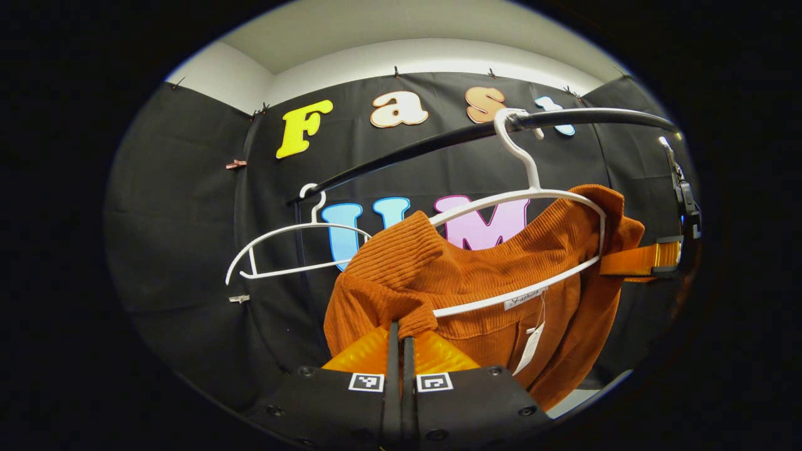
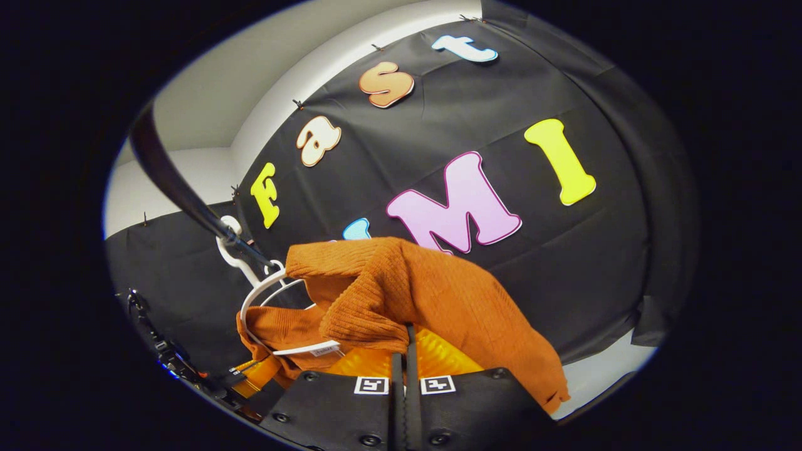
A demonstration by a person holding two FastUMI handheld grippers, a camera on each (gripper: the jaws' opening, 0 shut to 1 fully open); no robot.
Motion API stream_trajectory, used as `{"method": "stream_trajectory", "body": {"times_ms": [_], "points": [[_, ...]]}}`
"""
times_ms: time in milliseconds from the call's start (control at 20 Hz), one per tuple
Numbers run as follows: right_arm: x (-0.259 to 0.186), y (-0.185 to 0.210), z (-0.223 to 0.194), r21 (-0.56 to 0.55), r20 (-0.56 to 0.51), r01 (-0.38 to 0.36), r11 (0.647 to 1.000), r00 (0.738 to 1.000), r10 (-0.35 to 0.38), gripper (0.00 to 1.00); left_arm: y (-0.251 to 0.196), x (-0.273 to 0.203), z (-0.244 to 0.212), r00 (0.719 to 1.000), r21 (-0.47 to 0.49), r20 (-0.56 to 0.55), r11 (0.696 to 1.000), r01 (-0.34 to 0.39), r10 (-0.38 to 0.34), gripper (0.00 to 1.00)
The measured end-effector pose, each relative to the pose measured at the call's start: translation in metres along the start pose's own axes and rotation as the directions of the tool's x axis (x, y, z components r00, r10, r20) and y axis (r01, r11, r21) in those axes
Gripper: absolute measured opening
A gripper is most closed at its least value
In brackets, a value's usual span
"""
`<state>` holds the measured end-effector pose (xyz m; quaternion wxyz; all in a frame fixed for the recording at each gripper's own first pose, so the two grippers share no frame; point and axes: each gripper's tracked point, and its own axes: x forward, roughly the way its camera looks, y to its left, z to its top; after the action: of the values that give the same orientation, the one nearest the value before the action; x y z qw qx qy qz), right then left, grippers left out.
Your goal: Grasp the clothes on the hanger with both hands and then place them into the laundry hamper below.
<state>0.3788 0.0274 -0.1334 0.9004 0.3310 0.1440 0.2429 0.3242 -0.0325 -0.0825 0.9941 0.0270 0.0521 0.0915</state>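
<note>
An orange ribbed sweater [image 1: 501, 275] hangs on a white hanger [image 1: 532, 194] hooked over a black rail [image 1: 438, 145]. In the left gripper view my left gripper [image 1: 400, 329] is shut on the sweater's near shoulder, with fabric bunched at the tips. At that view's far right, my right gripper [image 1: 626, 262] holds the other shoulder. In the right gripper view my right gripper [image 2: 404, 341] is shut on a fold of the sweater [image 2: 438, 294], which is lifted off the hanger's end [image 2: 263, 294]. The left gripper [image 2: 250, 373] shows at the lower left there.
An empty white hanger [image 1: 294, 250] hangs further left on the same rail. The black cloth wall stands close behind the rail. A paper tag [image 1: 529, 344] dangles from the sweater's collar label. A pale floor strip [image 2: 601, 369] shows below the cloth.
</note>
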Motion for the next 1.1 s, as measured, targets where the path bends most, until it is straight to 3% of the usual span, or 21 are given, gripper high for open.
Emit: {"method": "stream_trajectory", "body": {"times_ms": [150,350,500,550,650,700,800,850,900,1100], "points": [[-0.003,-0.005,0.039,0.034,0.075,-0.001,0.999,0.997,-0.002,0.0,0.006,-0.004,0.009,1.0,0.0,-0.011,1.0,-0.021,0.021,0.05],[-0.005,-0.017,0.076,-0.022,0.163,0.046,0.999,0.986,-0.041,0.04,0.025,-0.009,0.032,0.997,0.008,0.017,0.998,-0.07,0.07,0.05],[0.0,-0.038,0.093,-0.091,0.218,0.13,0.987,0.97,-0.107,0.04,0.036,-0.006,0.038,0.997,-0.012,-0.015,0.997,-0.08,0.08,0.05],[0.0,-0.049,0.095,-0.097,0.231,0.165,0.981,0.963,-0.139,0.08,0.038,-0.005,0.037,0.997,-0.016,-0.029,0.997,-0.077,0.076,0.05],[0.003,-0.071,0.095,-0.078,0.244,0.227,0.971,0.949,-0.202,0.04,0.047,-0.006,0.035,0.996,-0.013,-0.053,0.997,-0.076,0.076,0.05],[0.005,-0.082,0.088,-0.066,0.235,0.252,0.966,0.944,-0.23,0.0,0.049,-0.007,0.031,0.995,-0.01,-0.065,0.997,-0.072,0.071,0.05],[0.007,-0.098,0.063,-0.049,0.193,0.28,0.959,0.944,-0.266,0.04,0.053,-0.007,0.021,0.994,-0.005,-0.089,0.998,-0.068,0.068,0.05],[0.007,-0.104,0.048,-0.046,0.168,0.29,0.956,0.946,-0.279,0.0,0.053,-0.007,0.014,0.992,-0.007,-0.104,0.998,-0.066,0.065,0.05],[0.008,-0.107,0.032,-0.038,0.141,0.294,0.955,0.948,-0.286,0.04,0.055,-0.009,0.005,0.991,-0.007,-0.121,0.998,-0.067,0.066,0.05],[0.004,-0.091,-0.026,-0.012,0.049,0.251,0.968,0.967,-0.251,0.04,0.068,-0.017,-0.035,0.98,-0.009,-0.18,0.997,-0.081,0.078,0.05]]}}
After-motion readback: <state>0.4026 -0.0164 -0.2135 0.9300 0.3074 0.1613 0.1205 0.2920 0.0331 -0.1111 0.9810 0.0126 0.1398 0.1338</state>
